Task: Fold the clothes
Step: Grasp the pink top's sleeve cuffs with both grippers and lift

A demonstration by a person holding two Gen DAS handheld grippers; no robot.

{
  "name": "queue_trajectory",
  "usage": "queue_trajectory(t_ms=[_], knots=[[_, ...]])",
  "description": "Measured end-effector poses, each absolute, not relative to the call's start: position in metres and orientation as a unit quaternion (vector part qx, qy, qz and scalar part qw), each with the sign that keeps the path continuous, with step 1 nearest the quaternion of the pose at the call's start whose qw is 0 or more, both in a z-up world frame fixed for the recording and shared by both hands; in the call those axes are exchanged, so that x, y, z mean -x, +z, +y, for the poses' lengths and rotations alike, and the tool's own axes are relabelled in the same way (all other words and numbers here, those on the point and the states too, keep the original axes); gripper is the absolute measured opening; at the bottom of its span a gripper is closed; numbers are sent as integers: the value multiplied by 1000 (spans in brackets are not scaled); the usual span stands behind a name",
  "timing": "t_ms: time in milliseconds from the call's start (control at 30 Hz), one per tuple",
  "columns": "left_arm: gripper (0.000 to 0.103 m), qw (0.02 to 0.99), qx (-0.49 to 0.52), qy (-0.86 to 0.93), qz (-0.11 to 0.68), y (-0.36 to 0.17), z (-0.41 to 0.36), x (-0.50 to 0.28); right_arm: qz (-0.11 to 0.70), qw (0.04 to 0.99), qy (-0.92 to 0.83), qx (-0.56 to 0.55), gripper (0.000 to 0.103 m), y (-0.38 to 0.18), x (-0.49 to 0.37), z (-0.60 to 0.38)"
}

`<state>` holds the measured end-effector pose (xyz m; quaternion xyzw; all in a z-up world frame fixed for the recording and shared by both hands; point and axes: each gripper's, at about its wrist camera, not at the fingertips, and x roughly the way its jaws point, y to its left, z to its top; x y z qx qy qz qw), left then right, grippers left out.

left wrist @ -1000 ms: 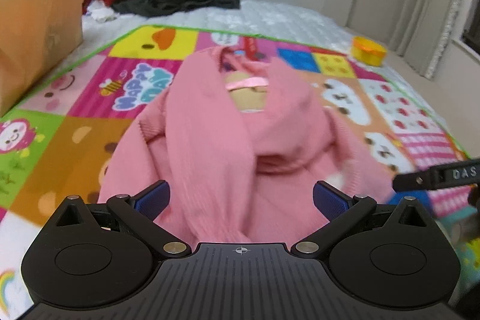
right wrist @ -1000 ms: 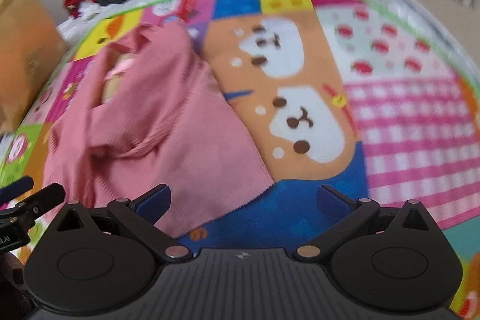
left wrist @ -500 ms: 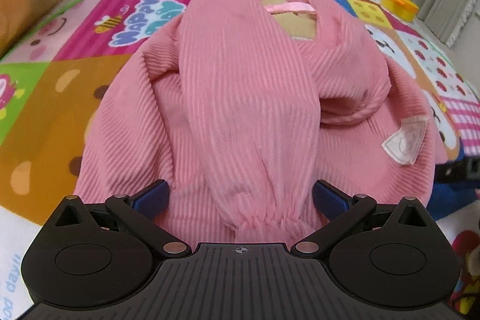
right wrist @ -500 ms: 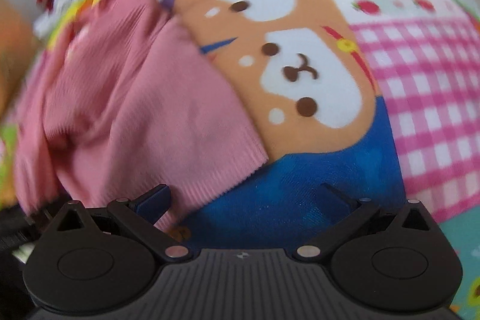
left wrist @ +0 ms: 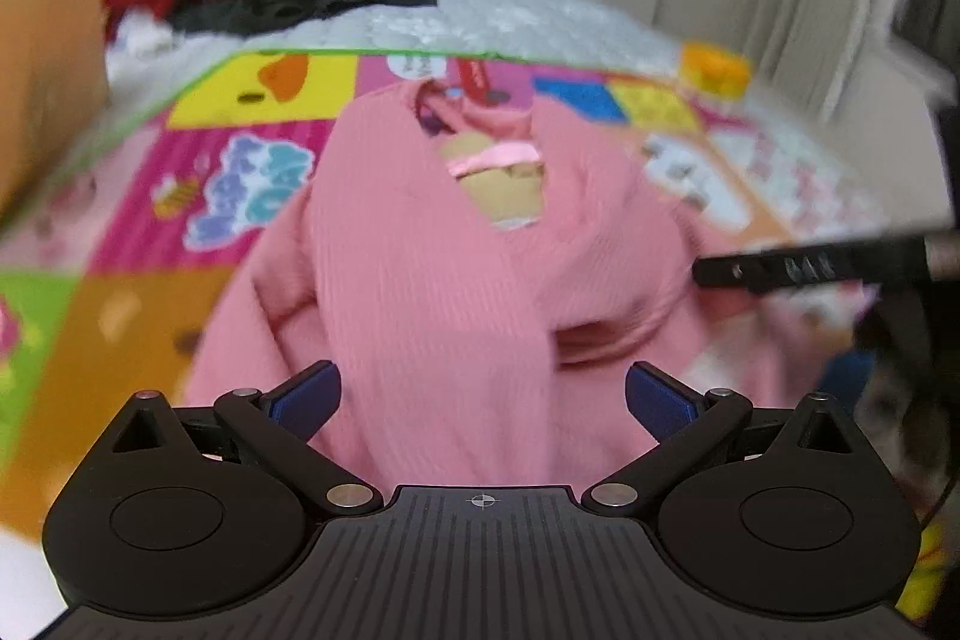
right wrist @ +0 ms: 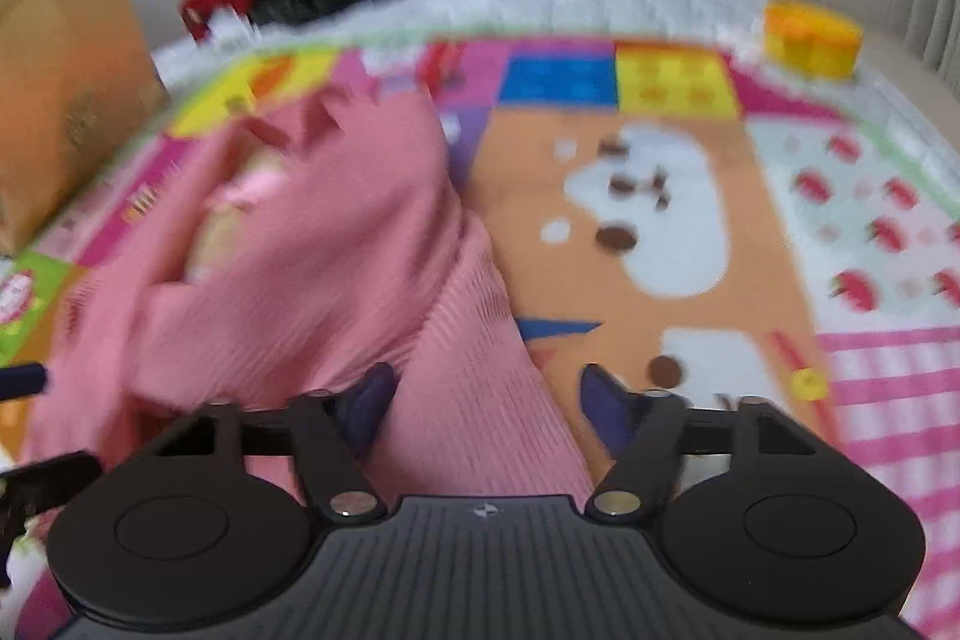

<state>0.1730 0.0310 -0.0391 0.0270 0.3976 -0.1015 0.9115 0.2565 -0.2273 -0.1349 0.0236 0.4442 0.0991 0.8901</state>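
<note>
The pink ribbed sweater (left wrist: 432, 280) lies rumpled on the cartoon play mat (right wrist: 690, 232). The right tongs (right wrist: 483, 394) have just been closing around its edge; the left tongs (left wrist: 483, 394) hover spread. Next: secure the pinch, lift, fold.

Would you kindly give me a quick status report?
Left claw open. Right claw just closing around pink top; grip unclear. Nothing in the way.

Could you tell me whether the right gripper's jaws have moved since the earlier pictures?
Yes. The right gripper has just been closing: its jaws, earlier wide over the play mat, now flank a fold of the pink garment.
</note>
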Motion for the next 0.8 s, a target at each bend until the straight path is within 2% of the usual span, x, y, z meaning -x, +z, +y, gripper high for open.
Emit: queue_trajectory(t_ms=[33,67,100,167,333,467,667,800], knots=[[95,905,-41,-96,413,-47,30,-180,441,891,104,-11,36,-135,-256,-224],[86,897,-47,-90,431,-55,30,-188,436,893,110,3,24,-135,-253,-221],[70,891,-47,-88,444,-62,30,-193,431,895,117,17,6,-134,-251,-218],[69,889,-45,-95,445,-68,28,-198,429,893,129,35,5,-131,-244,-221],[40,892,-64,-150,421,-63,-9,-212,431,895,105,55,4,-129,-231,-272],[37,874,-105,-247,404,-60,-81,-222,445,892,79,24,4,-125,-217,-338],[34,768,-257,-405,424,-56,-204,-234,485,871,50,-58,4,-129,-192,-438],[34,766,-273,-357,459,-53,-220,-237,505,857,52,-83,4,-137,-192,-448]])
